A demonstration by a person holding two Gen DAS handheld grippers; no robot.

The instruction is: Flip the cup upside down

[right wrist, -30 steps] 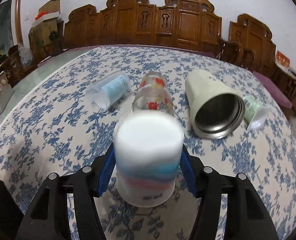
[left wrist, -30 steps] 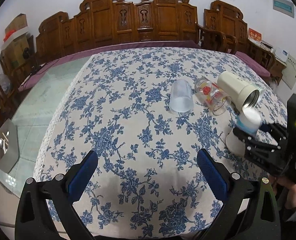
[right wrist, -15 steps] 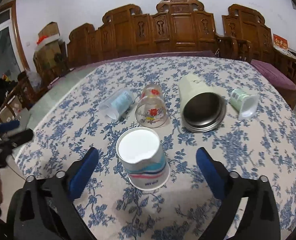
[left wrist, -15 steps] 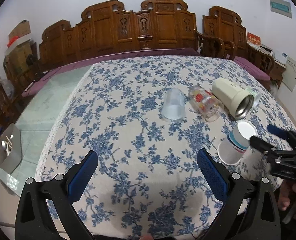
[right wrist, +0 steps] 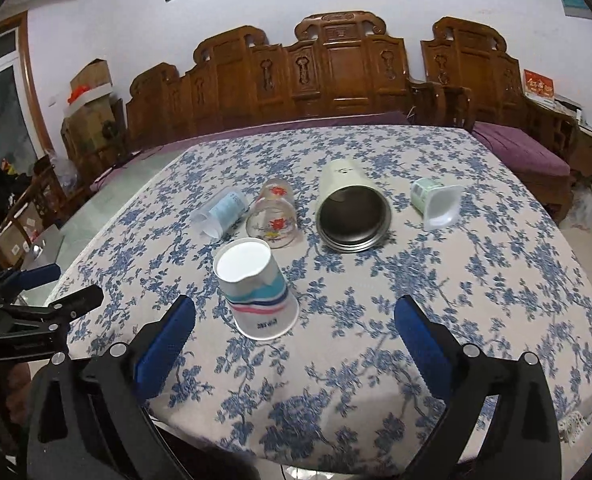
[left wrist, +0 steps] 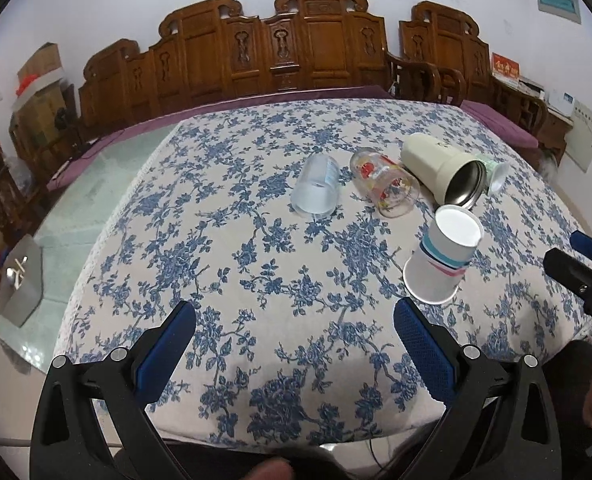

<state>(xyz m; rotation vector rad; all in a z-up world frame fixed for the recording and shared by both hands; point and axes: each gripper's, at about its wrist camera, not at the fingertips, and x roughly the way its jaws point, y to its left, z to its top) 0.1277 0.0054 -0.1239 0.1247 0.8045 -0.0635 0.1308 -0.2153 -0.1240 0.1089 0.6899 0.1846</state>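
A white paper cup with blue, teal and pink stripes (left wrist: 444, 256) (right wrist: 256, 288) stands upside down on the flowered tablecloth, rim down, base up. My right gripper (right wrist: 294, 332) is open and empty, drawn back from the cup toward the table's near edge; it also shows at the right edge of the left wrist view (left wrist: 584, 264). My left gripper (left wrist: 294, 340) is open and empty over the near part of the table, to the left of the cup.
Behind the paper cup lie a clear plastic cup (left wrist: 316, 192), a glass with red flowers (left wrist: 388, 188), a cream steel-lined tumbler (left wrist: 444, 168) and a small green-labelled pot (right wrist: 436, 204), all on their sides. Carved wooden chairs (left wrist: 316, 44) stand behind the table.
My right gripper opened, let go of the paper cup standing upside down on the cloth, and pulled back and up. The left gripper also rose and drew back a little.
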